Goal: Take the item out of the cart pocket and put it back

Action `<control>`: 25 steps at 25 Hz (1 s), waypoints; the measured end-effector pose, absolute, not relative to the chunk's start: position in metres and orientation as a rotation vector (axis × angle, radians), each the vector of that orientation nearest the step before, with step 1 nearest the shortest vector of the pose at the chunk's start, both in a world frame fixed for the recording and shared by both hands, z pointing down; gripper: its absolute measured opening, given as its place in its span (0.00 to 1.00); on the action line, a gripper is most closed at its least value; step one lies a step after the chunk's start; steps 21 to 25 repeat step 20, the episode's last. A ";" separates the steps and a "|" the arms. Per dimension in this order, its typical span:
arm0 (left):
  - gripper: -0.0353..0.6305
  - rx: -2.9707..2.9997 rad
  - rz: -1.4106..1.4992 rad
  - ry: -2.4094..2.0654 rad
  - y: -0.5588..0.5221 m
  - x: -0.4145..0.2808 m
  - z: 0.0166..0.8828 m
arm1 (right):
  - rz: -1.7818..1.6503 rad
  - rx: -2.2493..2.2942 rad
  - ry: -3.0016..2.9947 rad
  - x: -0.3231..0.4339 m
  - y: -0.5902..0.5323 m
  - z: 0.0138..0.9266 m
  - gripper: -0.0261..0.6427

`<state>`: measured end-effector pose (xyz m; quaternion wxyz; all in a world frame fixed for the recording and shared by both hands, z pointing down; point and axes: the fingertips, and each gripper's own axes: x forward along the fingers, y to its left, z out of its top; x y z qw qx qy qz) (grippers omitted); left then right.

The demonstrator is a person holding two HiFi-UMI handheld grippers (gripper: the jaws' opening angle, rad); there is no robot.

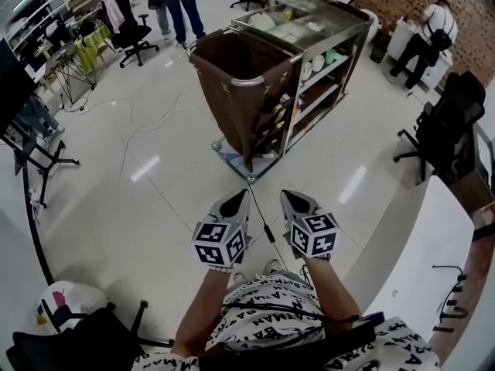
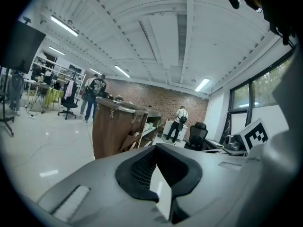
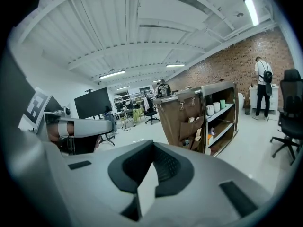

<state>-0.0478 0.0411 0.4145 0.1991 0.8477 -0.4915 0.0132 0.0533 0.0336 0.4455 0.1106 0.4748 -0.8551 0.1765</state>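
1. Tongs first: our left tongs and right tongs are both pressed together. Nothing's pinched in either, and neither touches anything. Each one's own view shows its jaws meeting on empty air.
2. In the head view we've got them side by side out front over the pale floor. The cart is well apart, ahead of us.
3. Stuff only the head view gives us: the whole cart from above with things laid on its top, the white tabletop at our right, and a black office chair past it.
4. Stuff only the right gripper view gives us: the side of the brown bag nearly face on, with its pockets. Just beside them are the cart shelves, with cups on the upper one. The left tongs show at that view's left edge.
5. The left gripper view catches the bag from another corner, so we only see the pockets edge-on there. The right tongs' marker cube sits at its right.
6. Item-wise, the pocket items are a few small light-coloured bits sticking out of the pocket tops. They're too small for us to say what they are or which one is ours. All of them sit in the pockets on the bag's side, none in the tongs.
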 end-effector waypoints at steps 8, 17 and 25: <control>0.05 2.354 0.039 -1.356 0.040 -0.037 0.417 | 0.541 1.400 -2.510 0.064 0.031 0.448 0.05; 0.05 2.367 0.034 -1.348 0.035 -0.032 0.414 | 0.534 1.404 -2.518 0.064 0.025 0.446 0.05; 0.05 2.367 0.033 -1.344 0.033 -0.031 0.415 | 0.534 1.413 -2.516 0.067 0.023 0.446 0.05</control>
